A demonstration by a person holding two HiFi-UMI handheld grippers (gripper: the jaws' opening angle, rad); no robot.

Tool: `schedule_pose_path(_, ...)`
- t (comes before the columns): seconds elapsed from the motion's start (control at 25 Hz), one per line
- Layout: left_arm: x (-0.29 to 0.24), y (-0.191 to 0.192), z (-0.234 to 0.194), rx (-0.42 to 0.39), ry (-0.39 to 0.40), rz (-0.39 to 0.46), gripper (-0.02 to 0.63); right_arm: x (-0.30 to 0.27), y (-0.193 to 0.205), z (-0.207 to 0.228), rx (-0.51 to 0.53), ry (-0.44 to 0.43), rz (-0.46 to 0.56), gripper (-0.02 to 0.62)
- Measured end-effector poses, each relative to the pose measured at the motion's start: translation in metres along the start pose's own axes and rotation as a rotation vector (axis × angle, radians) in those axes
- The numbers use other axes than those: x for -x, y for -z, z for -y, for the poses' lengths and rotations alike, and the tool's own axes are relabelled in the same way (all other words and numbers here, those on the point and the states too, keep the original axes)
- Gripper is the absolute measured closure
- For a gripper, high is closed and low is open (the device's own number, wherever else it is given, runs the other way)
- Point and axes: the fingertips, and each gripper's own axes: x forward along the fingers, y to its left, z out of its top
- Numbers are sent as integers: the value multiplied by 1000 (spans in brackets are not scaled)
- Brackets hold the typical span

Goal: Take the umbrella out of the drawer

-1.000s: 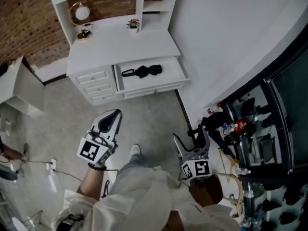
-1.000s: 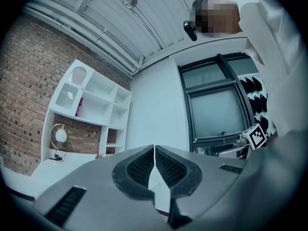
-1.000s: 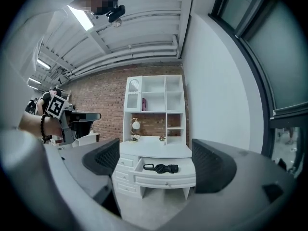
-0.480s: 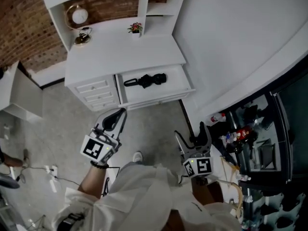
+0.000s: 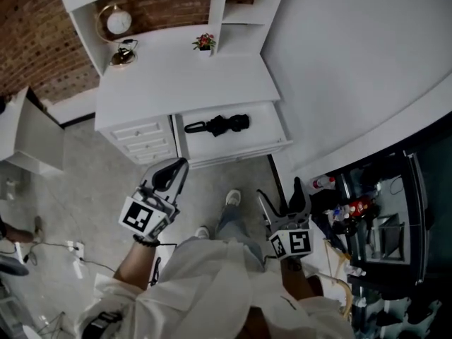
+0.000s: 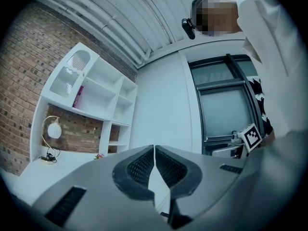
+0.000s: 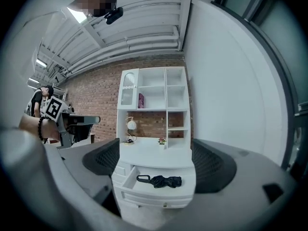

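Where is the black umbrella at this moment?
In the head view the umbrella lies in the open drawer of the white desk, just right of the small closed drawers.

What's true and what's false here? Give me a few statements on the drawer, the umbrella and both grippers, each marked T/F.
1. The drawer is open with the umbrella lying in it. True.
2. The right gripper is shut on the umbrella. False: its jaws stand apart and empty, short of the desk.
3. The left gripper has its jaws together with nothing between them. True.
4. The umbrella is opened out. False: it is folded up.
5. The small potted plant stands in the drawer. False: it stands on the desk top, near the shelves.
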Motion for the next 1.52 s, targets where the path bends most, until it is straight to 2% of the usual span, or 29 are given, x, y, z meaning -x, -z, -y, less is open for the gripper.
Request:
schedule_pose_path(0.44,-128,12,-53,-35,-36,-27,578,-121,12,88,6,-77,-7,118)
schedule_pose_path(0.72,-225,23,-86,-11,-82,-52,578,-206,16,145,23,-178,-54,117)
schedule_pose_path(0.96,-282,34,-108,-4,-140,-70,578,-260,35,181,37,-276,-96,118)
schedule_pose_path(1.12,-306,44,-120,-2,-174,-95,578,-292,55,186,113,-362,-142,118)
schedule_pose_path(1.28,-312,63,-137,17,-201,-99,578,-320,85,175,132,-452,-184,118)
schedule_pose_path(1.52,-314,123,-166,4,-229,-243,578,-354,121,153,220,-562,-258,118)
